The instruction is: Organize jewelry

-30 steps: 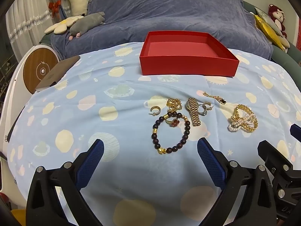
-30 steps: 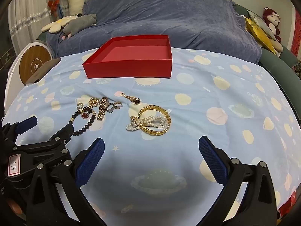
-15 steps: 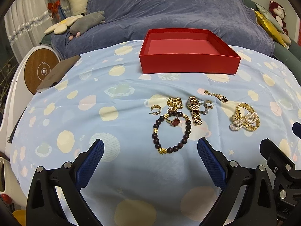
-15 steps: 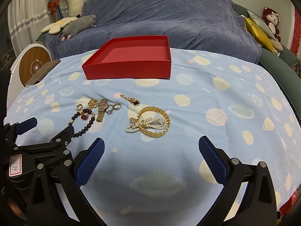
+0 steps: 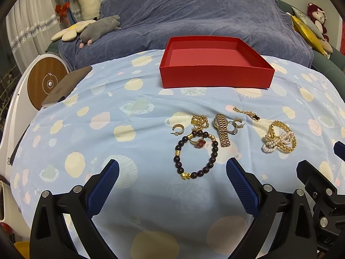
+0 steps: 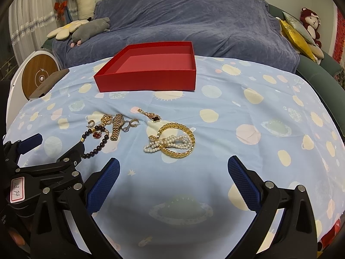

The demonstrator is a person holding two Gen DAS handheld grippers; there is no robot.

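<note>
Gold watch (image 5: 222, 130) lies lengthwise, seemingly toward the red box (image 5: 215, 82); both tongs (image 5: 172, 169) (image 6: 173, 168) gape, empty.

The left gripper (image 5: 172, 172) is hanging with jaws spread wide; the right gripper (image 6: 173, 171) is gaping likewise, just beside it.

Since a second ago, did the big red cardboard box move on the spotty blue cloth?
No. The red cardboard box sits by the same yellow spots on the spotty blue cloth; only the cameras shifted slightly.
</note>
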